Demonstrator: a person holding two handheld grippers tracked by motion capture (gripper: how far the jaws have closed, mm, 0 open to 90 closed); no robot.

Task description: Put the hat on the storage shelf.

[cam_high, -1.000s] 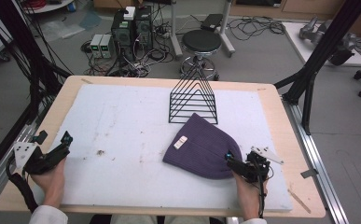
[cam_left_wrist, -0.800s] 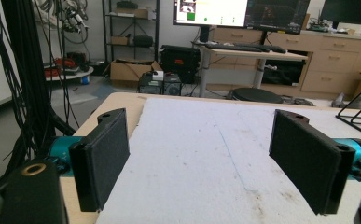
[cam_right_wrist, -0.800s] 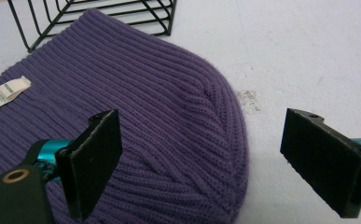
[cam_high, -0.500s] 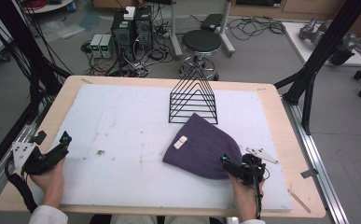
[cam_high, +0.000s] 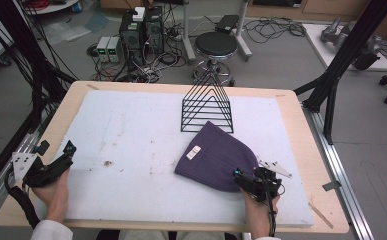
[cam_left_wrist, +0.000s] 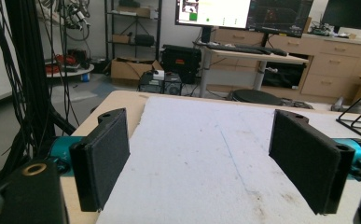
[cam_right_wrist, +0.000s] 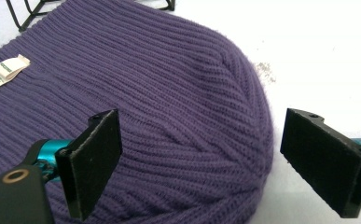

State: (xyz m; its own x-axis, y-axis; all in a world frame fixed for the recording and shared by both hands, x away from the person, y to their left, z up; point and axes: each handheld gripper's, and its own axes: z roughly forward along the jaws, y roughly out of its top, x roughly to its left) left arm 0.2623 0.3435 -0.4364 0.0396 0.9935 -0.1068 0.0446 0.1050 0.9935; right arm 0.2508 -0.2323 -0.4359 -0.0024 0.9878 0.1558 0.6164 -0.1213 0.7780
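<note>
A purple knit beanie [cam_high: 216, 157] with a white label [cam_high: 194, 152] lies flat on the white foam mat [cam_high: 131, 130], just in front of a black wire rack [cam_high: 207, 105]. My right gripper [cam_high: 246, 176] is at the beanie's near right edge. In the right gripper view it [cam_right_wrist: 206, 158] is open, its jaws wide apart over the rounded crown of the beanie [cam_right_wrist: 169, 93], with the label [cam_right_wrist: 3, 72] at far left. My left gripper [cam_high: 56, 148] rests at the mat's left edge. It [cam_left_wrist: 206, 163] is open, with only bare mat between its jaws.
The mat covers a wooden table [cam_high: 291, 105]. A black frame post [cam_high: 331, 85] stands off the right corner, and cables hang at the left. A round stool [cam_high: 216, 45] and electronics boxes sit on the floor beyond the far edge. The rack's corner [cam_left_wrist: 360, 116] shows at the left gripper view's right side.
My right gripper has shifted left, closer onto the beanie's near edge. The left gripper has hardly moved. The beanie lies as before.
</note>
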